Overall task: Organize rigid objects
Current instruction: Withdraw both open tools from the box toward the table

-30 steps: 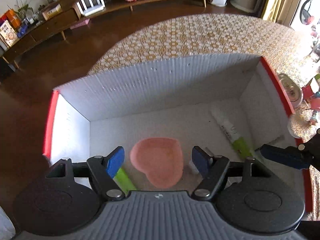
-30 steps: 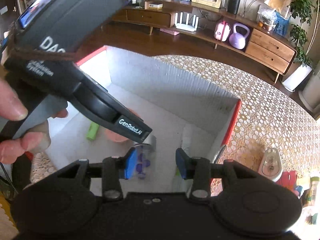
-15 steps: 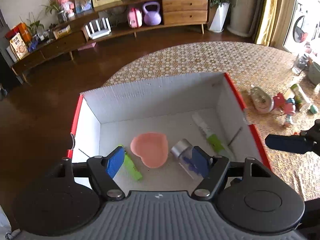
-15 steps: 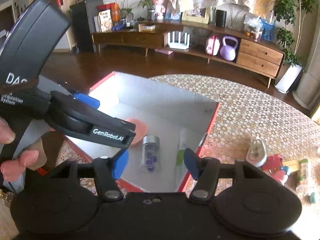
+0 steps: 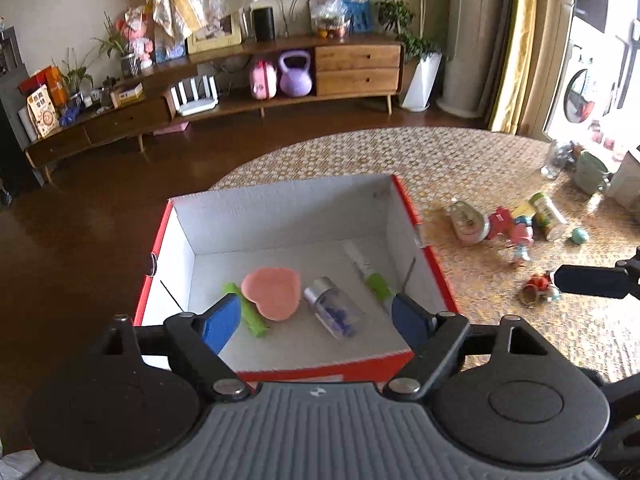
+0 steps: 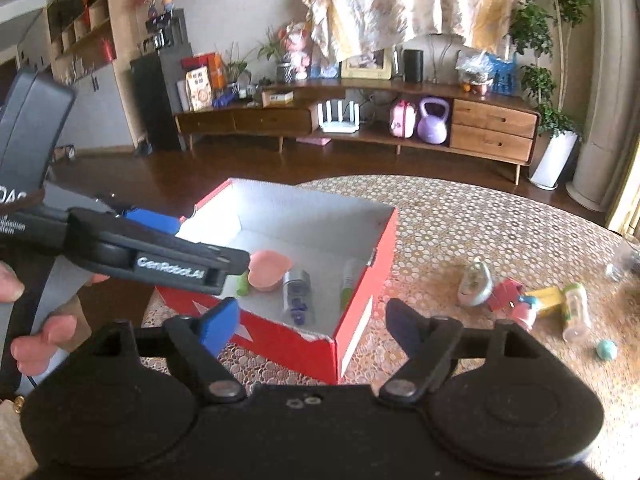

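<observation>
A red box (image 5: 424,240) with a white inside sits on the patterned table; it also shows in the right wrist view (image 6: 360,320). In it lie a pink heart-shaped dish (image 5: 274,292), a clear jar with a silver cap and purple bits (image 5: 334,312), a green stick (image 5: 250,314) and a white tube with a green cap (image 5: 370,272). My left gripper (image 5: 318,320) is open and empty, above the box's near edge. My right gripper (image 6: 312,324) is open and empty, above the box's near corner.
Loose items lie on the table right of the box: a clear dispenser (image 5: 466,220), a pink toy (image 5: 516,232), a small bottle (image 5: 546,214), a teal ball (image 5: 580,235) and a small red toy (image 5: 536,286). A green cup (image 5: 592,172) stands at the far right.
Both grippers have pulled up and back from inside the box. The jar now lies free on the box floor. The right gripper's jaws have opened wider.
</observation>
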A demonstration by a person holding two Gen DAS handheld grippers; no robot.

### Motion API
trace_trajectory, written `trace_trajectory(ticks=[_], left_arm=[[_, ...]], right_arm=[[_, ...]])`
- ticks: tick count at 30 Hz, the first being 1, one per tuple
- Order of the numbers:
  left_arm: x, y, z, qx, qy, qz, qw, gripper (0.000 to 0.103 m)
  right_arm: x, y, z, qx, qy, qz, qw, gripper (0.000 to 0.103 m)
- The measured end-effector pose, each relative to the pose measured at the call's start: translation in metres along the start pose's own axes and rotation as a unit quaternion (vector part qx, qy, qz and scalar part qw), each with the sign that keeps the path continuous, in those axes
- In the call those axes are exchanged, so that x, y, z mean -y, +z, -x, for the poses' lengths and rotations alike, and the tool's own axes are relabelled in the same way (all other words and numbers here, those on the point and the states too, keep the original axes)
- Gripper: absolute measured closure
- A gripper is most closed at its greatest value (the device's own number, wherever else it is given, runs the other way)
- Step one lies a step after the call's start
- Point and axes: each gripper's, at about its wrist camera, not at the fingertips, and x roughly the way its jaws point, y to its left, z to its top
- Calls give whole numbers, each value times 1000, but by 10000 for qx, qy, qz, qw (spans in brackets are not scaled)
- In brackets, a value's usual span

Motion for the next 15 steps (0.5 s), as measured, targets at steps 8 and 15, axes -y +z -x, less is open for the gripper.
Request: trace_trajectory(ticks=[8, 15], left_arm=[[21, -26, 26, 280, -148, 11, 9995, 20], [51, -44, 41, 515, -407, -48, 9978, 20]], right_arm=[[25, -27, 46, 453, 39, -392, 9982, 1], [47, -49, 76, 697, -311, -399, 9963, 0]])
